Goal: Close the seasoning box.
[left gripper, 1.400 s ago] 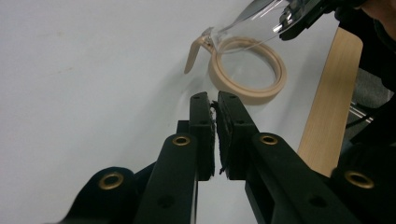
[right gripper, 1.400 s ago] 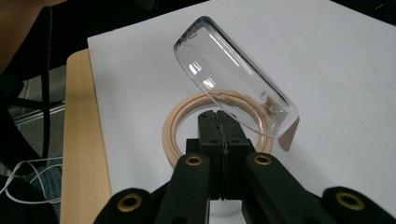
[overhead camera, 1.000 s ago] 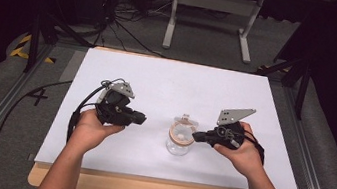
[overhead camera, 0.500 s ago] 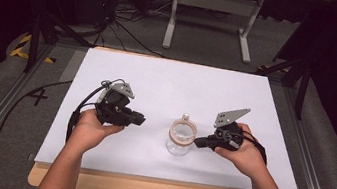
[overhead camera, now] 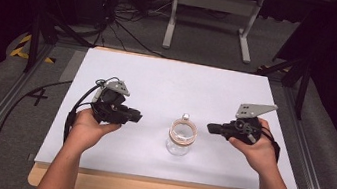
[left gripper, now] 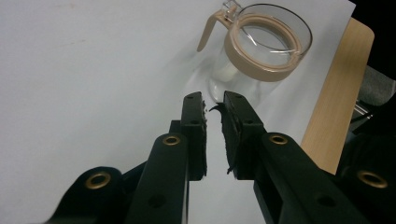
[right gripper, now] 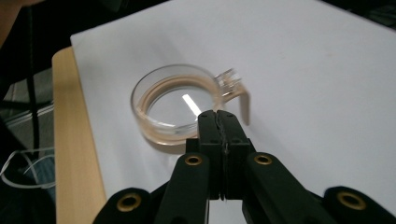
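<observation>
Glass jar [overhead camera: 181,138] with tan collar and handle: upright on the white sheet [overhead camera: 167,89], between both grippers (touched by neither). Left gripper [left gripper: 214,114]: jaws narrowly parted, just been opening, empty. Right gripper [right gripper: 218,122]: jaws pressed together, empty.

Your clear glass jar [overhead camera: 181,138] stands upright near the table's front edge – tan collar, lid off, handle pointing far.

the clear glass jar with a tan collar and handle [overhead camera: 181,138] stands on the white-covered bench [overhead camera: 168,84], between both pairs of jaws, touching neither, its handle on the far side.
</observation>
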The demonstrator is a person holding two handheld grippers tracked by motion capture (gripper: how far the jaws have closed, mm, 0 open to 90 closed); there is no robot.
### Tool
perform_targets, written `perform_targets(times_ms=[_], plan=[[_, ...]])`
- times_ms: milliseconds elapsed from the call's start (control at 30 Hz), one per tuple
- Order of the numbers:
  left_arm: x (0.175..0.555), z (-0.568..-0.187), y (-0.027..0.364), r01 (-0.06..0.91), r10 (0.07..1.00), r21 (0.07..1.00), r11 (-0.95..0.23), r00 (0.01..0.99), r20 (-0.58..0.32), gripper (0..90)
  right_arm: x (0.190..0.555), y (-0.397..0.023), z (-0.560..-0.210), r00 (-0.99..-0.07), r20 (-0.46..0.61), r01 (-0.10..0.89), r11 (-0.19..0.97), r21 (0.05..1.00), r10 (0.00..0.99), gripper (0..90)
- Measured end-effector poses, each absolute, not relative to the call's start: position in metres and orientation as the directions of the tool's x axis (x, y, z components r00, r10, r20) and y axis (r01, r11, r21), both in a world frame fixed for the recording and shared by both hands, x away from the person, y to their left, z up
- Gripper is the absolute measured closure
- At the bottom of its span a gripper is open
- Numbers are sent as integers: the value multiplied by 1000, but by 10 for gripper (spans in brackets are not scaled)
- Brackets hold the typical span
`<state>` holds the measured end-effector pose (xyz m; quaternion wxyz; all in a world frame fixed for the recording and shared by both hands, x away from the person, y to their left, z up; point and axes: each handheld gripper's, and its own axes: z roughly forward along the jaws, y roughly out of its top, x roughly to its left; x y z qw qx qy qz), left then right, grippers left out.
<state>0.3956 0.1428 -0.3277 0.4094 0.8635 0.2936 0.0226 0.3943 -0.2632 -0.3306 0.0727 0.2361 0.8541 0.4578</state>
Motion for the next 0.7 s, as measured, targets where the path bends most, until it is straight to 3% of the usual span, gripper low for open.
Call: perform_targets(times_ms=[300,500,700], plan=[[404,-337,157,528,602,734,-428,772,-204,772,411,-315,-330,-765,93,390,344,854,637,826],[409,-346,161,547,628,734,-404,749,-213,766,421,-342,-342,-682,43,424,346,837,730,805],[417,-361,167,577,670,721,-384,711,-212,766,434,-364,-365,-611,66,502,321,803,789,805]])
